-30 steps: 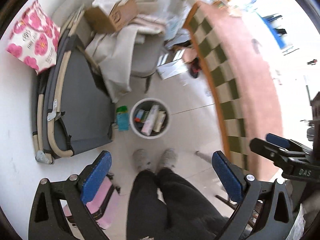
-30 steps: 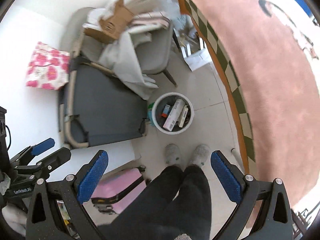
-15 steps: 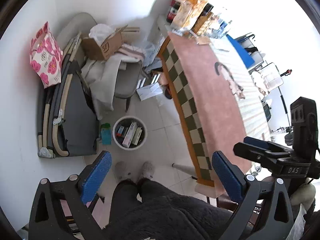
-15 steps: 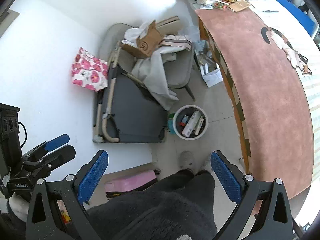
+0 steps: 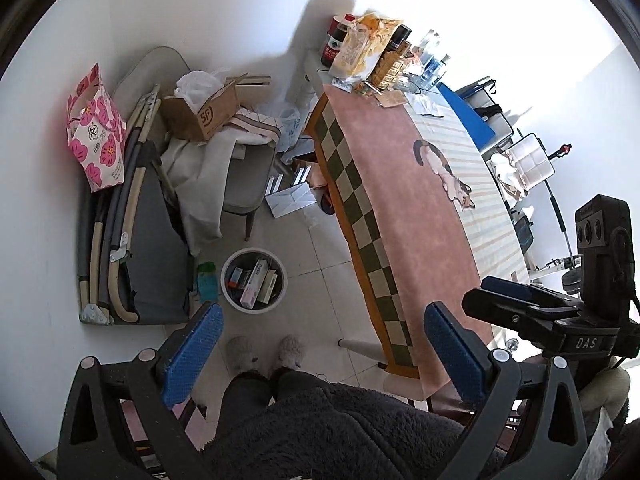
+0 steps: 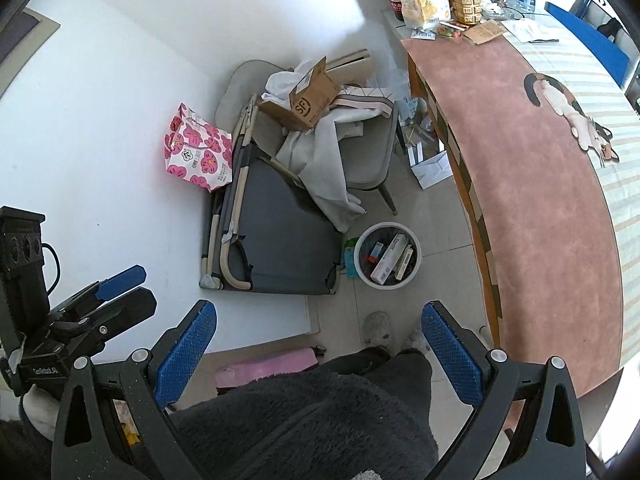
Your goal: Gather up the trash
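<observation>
Trash bin [image 5: 253,281]: white, round, on the tiled floor, ahead of and between my left fingers [image 5: 192,350], just past my slippers [image 5: 265,352]. In the right wrist view the bin [image 6: 387,255] sits ahead, nearer my right-hand pad than the left one. Inside it: several boxes, one long white carton [image 5: 254,283] lying across the middle. A green-topped carton [image 5: 207,280] stands on the floor touching the bin's outer wall, on the side of the folded grey cot [image 5: 140,240].

Left fingers: apart, nothing between the blue pads. Right fingers [image 6: 448,356]: apart as well, empty. Each tool shows at the edge of the other's view, held well above the floor.

Beyond the bin: grey chair [image 5: 248,176] heaped with pale cloth and an open cardboard box [image 5: 202,114]. Pink flowered bag [image 5: 98,132] against the wall beside the cot. White paper bag [image 5: 290,200] on the floor under the surface's edge.

To the right of my fingers: long surface [image 5: 400,208] under a pink cloth with a checked border and a cat picture [image 5: 444,172]. Bottles and snack bags [image 5: 360,52] crowd its far end.
</observation>
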A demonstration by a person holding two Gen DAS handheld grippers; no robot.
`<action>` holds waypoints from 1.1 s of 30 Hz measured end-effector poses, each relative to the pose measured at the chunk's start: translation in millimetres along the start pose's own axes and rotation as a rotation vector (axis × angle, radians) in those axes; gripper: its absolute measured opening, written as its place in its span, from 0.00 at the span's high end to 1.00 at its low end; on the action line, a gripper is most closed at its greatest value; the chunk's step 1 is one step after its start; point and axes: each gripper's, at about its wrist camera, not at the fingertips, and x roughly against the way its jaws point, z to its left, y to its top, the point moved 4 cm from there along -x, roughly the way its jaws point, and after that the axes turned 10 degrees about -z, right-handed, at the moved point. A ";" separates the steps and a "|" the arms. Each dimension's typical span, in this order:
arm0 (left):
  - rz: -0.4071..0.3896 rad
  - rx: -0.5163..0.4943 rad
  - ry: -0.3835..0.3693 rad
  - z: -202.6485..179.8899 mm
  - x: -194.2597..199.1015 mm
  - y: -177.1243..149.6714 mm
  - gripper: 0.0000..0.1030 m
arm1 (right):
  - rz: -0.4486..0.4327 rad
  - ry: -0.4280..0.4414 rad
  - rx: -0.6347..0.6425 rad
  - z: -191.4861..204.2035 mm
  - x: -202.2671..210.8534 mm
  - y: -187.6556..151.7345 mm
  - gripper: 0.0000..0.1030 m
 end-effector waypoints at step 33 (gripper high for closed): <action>-0.021 0.019 -0.005 -2.0 7.1 3.6 0.00 | 0.010 0.003 0.016 8.3 2.9 6.5 0.00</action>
